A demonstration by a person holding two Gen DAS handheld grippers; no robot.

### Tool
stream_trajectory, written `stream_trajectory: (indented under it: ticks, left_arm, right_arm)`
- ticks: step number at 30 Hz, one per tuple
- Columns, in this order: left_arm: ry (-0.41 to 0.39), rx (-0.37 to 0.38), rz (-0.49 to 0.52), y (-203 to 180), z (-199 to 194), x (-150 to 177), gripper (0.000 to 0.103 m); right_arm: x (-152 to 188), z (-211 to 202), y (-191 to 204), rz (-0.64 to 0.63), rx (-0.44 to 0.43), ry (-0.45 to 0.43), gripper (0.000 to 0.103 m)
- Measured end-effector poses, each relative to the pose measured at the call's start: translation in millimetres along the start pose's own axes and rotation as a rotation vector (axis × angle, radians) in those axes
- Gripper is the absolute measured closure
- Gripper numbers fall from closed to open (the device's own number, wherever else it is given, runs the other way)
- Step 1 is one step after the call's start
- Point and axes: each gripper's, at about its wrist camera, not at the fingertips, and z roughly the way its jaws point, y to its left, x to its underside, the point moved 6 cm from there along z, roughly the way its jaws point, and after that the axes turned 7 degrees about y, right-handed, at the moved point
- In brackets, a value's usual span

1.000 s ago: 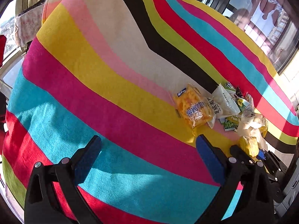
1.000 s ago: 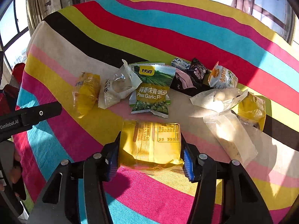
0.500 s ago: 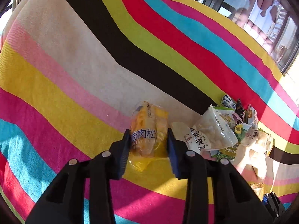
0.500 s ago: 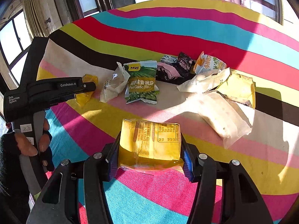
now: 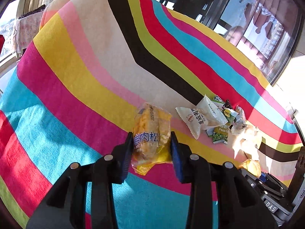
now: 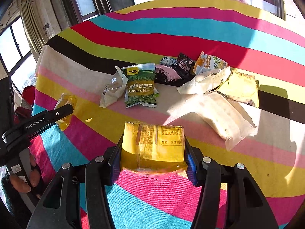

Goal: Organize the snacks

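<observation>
- snacks: i am holding one in each tool. my left gripper (image 5: 151,146), wide and empty a second ago, is now pinching the clear meat-floss cake packet (image 5: 151,133) by its sides; my right gripper (image 6: 152,156) is staying clamped on the flat yellow packet (image 6: 153,146).
- change: the meat-floss cake packet is being drawn off the pile, now standing apart from the white packet (image 5: 192,121) it lay against; i judge both picks done and the sorting about to move to placing.
- remaining pile: the green pea bag (image 6: 140,85), the dark wrappers (image 6: 184,64), the pale long packet (image 6: 223,118) and others are lying clustered mid-cloth, some overlapping.
- open room: the striped tablecloth (image 5: 76,87) is lying bare to the left of the pile and towards me.
- edges: the cloth is dropping away at the far left corner, and the window side is near on the right; i am judging the bare left stripes the safer place.
</observation>
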Motion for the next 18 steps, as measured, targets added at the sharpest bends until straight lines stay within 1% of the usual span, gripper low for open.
stream_trajectory:
  ticks: [3,11,15,18]
  left_arm:
    - [-0.005,0.005,0.005,-1,-2,3,0.066]
    - [0.039,0.008,0.003,2,4,10,0.065]
    - [0.035,0.000,-0.008,5,4,10,0.065]
    - [0.033,0.002,-0.013,5,5,10,0.065]
  right_arm:
    - [0,0,0,0.000,-0.002,0.000,0.049]
    - [0,-2,-3,0.020,-0.003,-0.012,0.049]
    - [1,-5,-5,0.038,-0.014,-0.024,0.049]
    - [1,-3,-5,0.035,-0.002,-0.015,0.049]
